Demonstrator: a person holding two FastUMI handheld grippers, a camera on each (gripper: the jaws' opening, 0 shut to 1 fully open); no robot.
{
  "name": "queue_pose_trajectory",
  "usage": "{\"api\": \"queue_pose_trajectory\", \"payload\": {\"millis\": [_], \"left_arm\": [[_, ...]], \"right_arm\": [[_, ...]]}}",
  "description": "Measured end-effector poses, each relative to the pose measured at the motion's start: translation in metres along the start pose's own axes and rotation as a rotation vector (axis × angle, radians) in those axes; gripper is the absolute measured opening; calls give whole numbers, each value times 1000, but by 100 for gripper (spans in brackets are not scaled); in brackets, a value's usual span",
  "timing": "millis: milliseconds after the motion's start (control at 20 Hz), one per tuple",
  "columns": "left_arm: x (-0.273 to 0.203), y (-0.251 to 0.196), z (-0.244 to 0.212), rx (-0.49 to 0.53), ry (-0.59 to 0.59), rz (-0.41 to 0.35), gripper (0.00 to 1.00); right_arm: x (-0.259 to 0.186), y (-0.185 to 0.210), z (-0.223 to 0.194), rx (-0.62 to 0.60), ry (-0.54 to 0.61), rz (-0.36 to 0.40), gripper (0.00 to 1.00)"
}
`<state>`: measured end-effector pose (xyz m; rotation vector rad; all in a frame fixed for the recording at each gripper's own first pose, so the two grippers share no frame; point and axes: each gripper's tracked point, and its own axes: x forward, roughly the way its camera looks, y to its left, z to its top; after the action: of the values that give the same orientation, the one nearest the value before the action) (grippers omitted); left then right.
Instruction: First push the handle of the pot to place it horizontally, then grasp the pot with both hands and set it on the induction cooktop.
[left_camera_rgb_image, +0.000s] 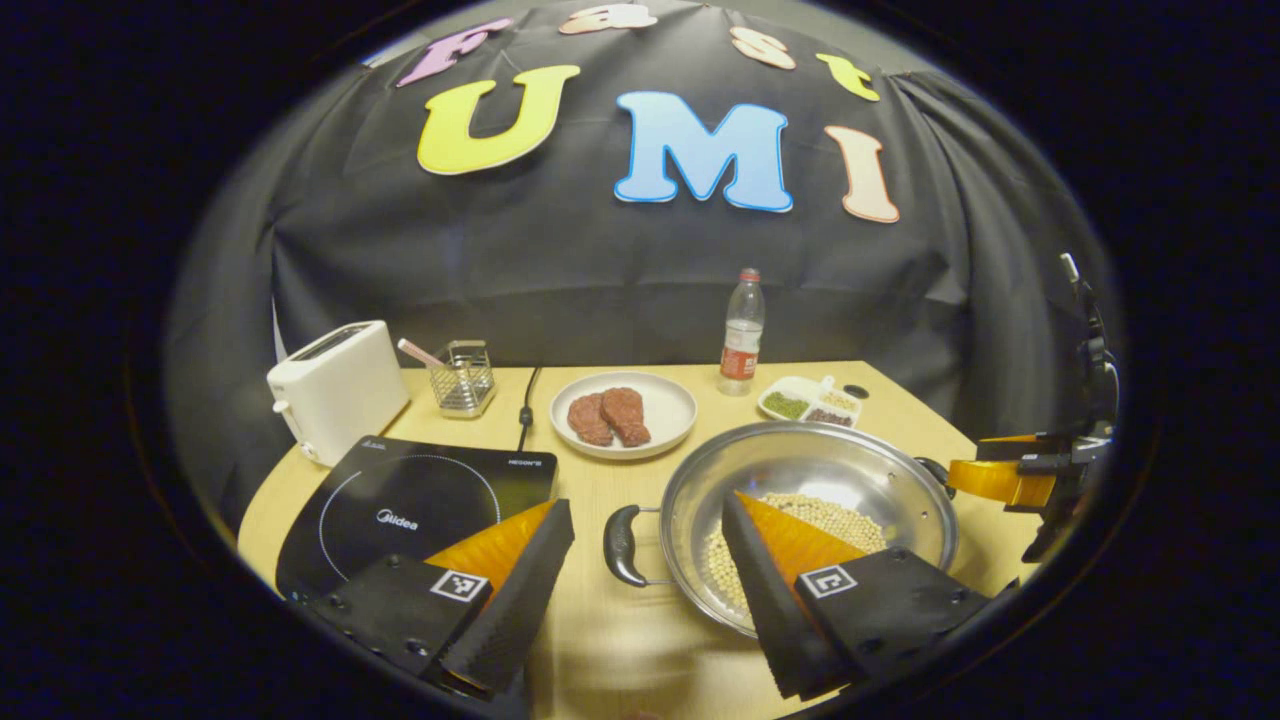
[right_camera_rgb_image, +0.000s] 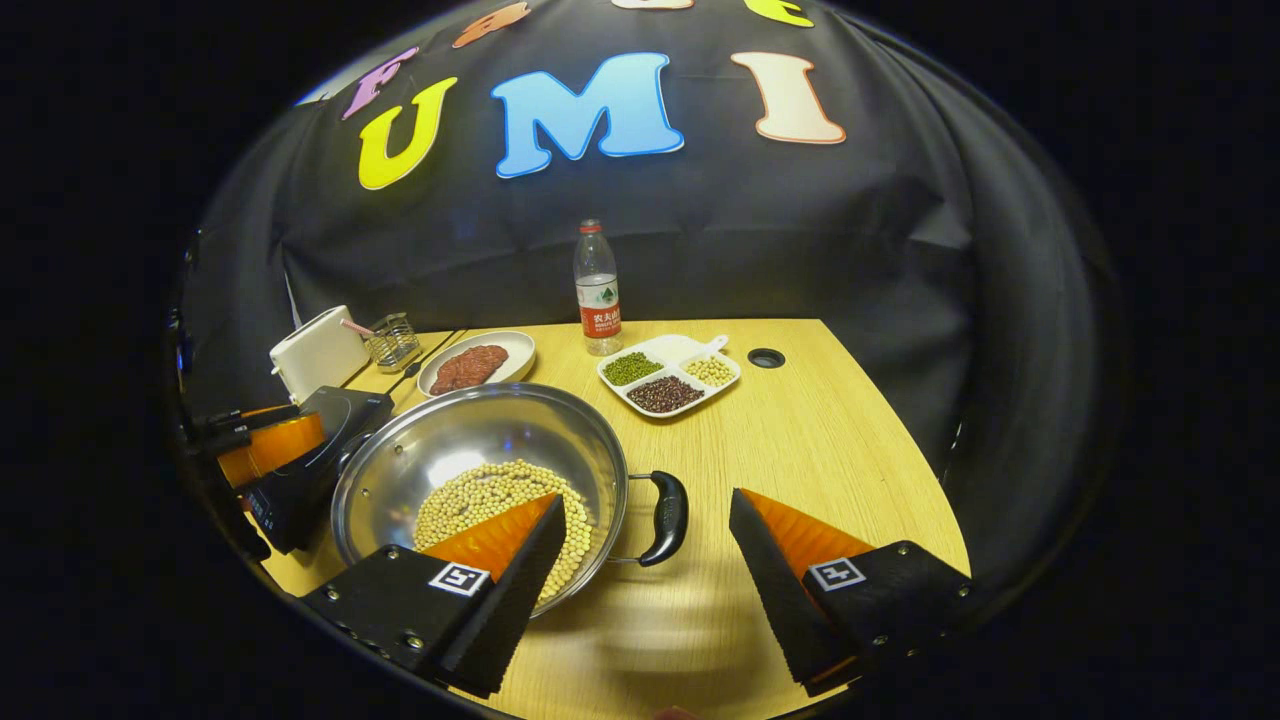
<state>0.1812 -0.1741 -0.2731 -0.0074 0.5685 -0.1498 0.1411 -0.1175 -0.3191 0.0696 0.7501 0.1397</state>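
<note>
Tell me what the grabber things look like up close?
Each gripper has two wedge-shaped fingers that taper toward the tips. On the left gripper and the right gripper, every finger sits on a black block with small screws and a little square black-and-white marker. The inner pads look ribbed. Seen from far off, the right gripper has dark parts sticking up behind it.

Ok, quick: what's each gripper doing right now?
Left gripper: open, holding nothing, jaws either side of the pot's handle.
Right gripper: open, holding nothing, jaws either side of the pot's other handle.
</note>
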Motion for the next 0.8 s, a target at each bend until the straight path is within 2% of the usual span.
{"api": "queue_pose_trajectory", "payload": {"millis": [100,250,350,550,700,800], "left_arm": [[11,1,-9,9,29,0,99],[29,2,-23,6,82,-6,98],[38,4,-32,5,108,-5,100],[50,6,-41,23,140,2,96],[58,8,-47,40,164,11,98],[62,9,-49,42,175,16,96]], "right_arm": [[6,0,-2,9,11,-1,100],[14,-1,-7,12,37,-6,100],[20,0,-10,13,49,-6,100],[31,-1,-15,27,74,-18,100],[38,-3,-21,45,98,-29,100],[42,-4,-23,53,110,-35,100]]}}
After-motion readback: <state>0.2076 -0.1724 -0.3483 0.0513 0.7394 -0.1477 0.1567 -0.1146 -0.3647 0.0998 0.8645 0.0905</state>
